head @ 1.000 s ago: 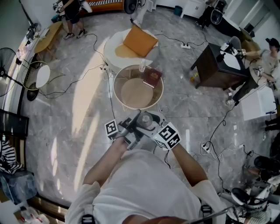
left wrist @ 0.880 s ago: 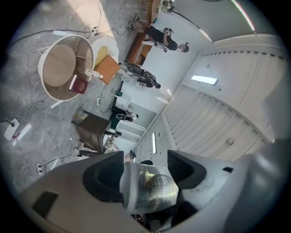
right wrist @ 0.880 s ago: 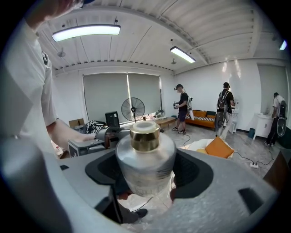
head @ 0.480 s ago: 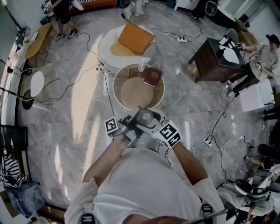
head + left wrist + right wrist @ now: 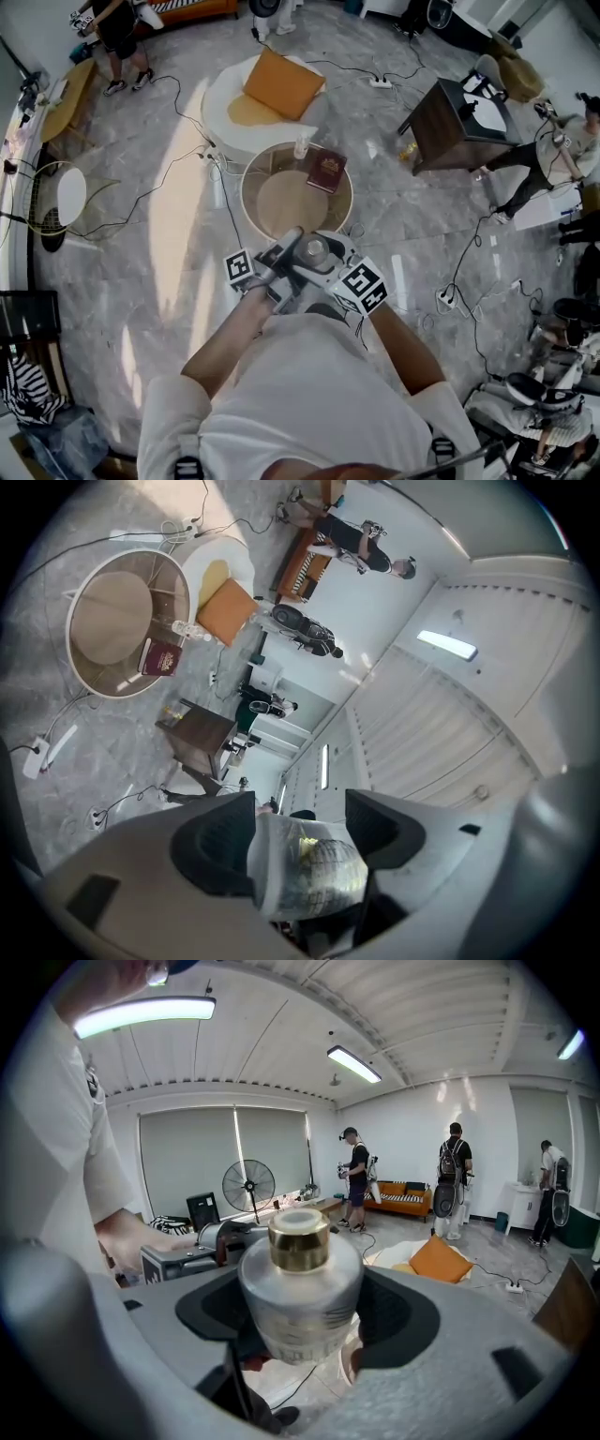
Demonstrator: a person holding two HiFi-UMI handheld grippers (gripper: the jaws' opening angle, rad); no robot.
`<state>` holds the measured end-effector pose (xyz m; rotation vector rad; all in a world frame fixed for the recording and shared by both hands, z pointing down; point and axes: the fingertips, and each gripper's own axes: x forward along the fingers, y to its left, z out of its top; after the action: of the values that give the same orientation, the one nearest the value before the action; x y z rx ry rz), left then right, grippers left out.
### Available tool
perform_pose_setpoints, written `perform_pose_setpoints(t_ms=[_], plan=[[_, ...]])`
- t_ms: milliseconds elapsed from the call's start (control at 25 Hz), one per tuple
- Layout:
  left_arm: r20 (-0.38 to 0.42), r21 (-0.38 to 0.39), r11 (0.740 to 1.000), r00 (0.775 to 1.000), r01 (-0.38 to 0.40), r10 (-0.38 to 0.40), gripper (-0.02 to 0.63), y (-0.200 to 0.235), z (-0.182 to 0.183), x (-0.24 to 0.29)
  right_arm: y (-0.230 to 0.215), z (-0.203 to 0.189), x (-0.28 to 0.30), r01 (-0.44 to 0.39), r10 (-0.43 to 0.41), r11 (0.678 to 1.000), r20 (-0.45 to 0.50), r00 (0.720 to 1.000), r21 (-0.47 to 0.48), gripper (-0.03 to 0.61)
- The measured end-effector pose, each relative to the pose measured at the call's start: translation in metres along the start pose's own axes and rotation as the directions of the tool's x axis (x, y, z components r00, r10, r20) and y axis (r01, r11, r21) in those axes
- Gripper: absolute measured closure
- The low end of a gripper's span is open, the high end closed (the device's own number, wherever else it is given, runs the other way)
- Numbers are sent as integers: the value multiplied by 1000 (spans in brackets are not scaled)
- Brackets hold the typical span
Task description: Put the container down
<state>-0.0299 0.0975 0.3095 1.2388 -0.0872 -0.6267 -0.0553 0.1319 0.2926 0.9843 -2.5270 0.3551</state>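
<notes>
The container (image 5: 312, 251) is a clear round bottle with a gold cap (image 5: 299, 1227), held in the air close to my chest, in front of the round table's near rim. My left gripper (image 5: 284, 261) and right gripper (image 5: 330, 265) meet around it. In the right gripper view the container (image 5: 300, 1297) stands upright between the jaws of the right gripper (image 5: 302, 1309), which press on its sides. In the left gripper view its body (image 5: 309, 878) fills the gap between the jaws of the left gripper (image 5: 300, 825).
A round glass-topped table (image 5: 255, 214) stands just ahead, with a dark red book (image 5: 325, 170) and a small bottle (image 5: 302, 145) at its far side. Beyond lie a white seat with an orange cushion (image 5: 281, 83), a dark side table (image 5: 450, 127), floor cables and several people.
Both grippers and the container stay at nearly the same spot before my chest. The head view has drifted a little, and the people at the edges have shifted.
</notes>
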Motion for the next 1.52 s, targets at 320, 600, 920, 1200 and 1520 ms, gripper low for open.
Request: perform_pose_setpoints(t_ms=[320, 600, 920, 1200, 1520], plan=[[-4, -15, 1000, 1000, -7, 7, 334, 2, 23, 6, -15, 3, 20, 2, -2, 1000, -9, 1000, 11, 244], [16, -10, 1000, 1000, -5, 5, 334, 4, 40, 30, -43, 7, 26, -18, 19, 1000, -6, 1000, 8, 244], [63, 14, 1000, 998, -12, 11, 334, 10, 77, 73, -97, 13, 40, -63, 63, 998, -13, 998, -1, 244], [108, 25, 1000, 994, -10, 7, 334, 27, 112, 115, -153, 8, 55, -113, 112, 994, -26, 993, -10, 244], [160, 48, 999, 987, -14, 6, 334, 46, 147, 157, -206, 5, 68, -163, 163, 987, -16, 987, -11, 244]])
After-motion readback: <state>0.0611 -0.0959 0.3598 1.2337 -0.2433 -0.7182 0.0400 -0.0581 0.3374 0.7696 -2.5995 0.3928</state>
